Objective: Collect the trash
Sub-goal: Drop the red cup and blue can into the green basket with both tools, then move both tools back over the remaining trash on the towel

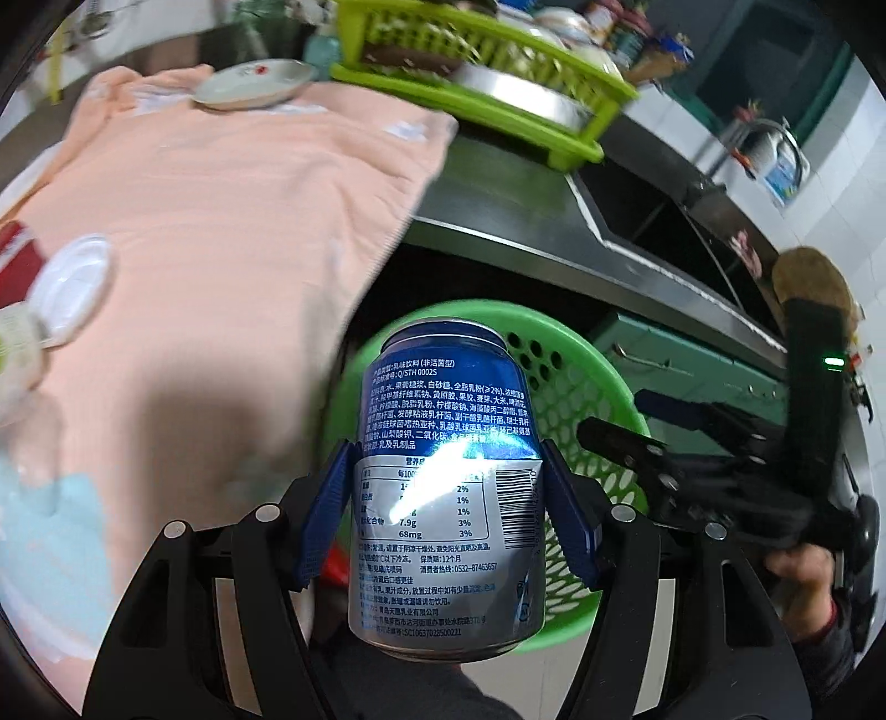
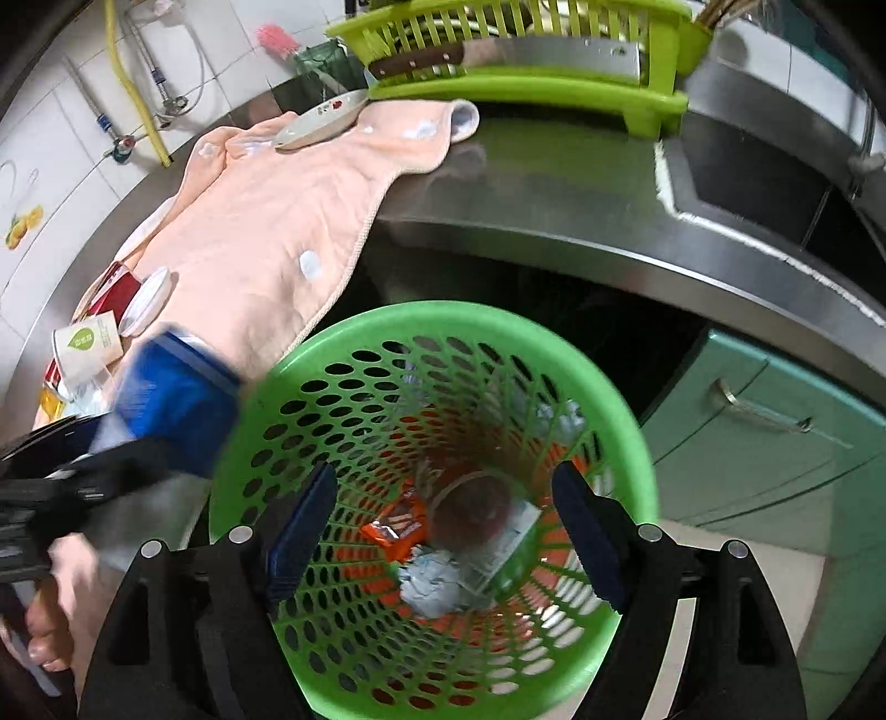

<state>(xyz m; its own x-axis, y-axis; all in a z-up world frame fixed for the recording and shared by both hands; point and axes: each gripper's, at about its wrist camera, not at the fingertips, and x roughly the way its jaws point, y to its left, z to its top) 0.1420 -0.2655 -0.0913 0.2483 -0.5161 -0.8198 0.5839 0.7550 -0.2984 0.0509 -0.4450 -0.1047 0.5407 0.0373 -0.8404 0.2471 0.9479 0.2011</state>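
My left gripper (image 1: pixel 446 498) is shut on a blue and silver drink can (image 1: pixel 446 476), held upright beside the counter edge, above and in front of the green perforated trash basket (image 1: pixel 587 399). In the right wrist view the can (image 2: pixel 177 393) shows blurred at the basket's left rim. My right gripper (image 2: pixel 446 531) is open and empty, directly over the basket (image 2: pixel 310 354). Inside the basket lie an orange wrapper (image 2: pixel 396 529), crumpled paper (image 2: pixel 429 581) and a round lid. On the counter at left are a paper cup (image 2: pixel 86 343), a white lid (image 2: pixel 147 302) and a red carton (image 2: pixel 113 291).
A peach towel (image 2: pixel 266 221) covers the steel counter (image 2: pixel 554 183), with a small plate (image 2: pixel 321 119) at its far end. A lime-green dish rack (image 2: pixel 526 50) stands behind. The sink (image 2: pixel 764 188) is to the right, teal cabinet doors (image 2: pixel 775 443) below.
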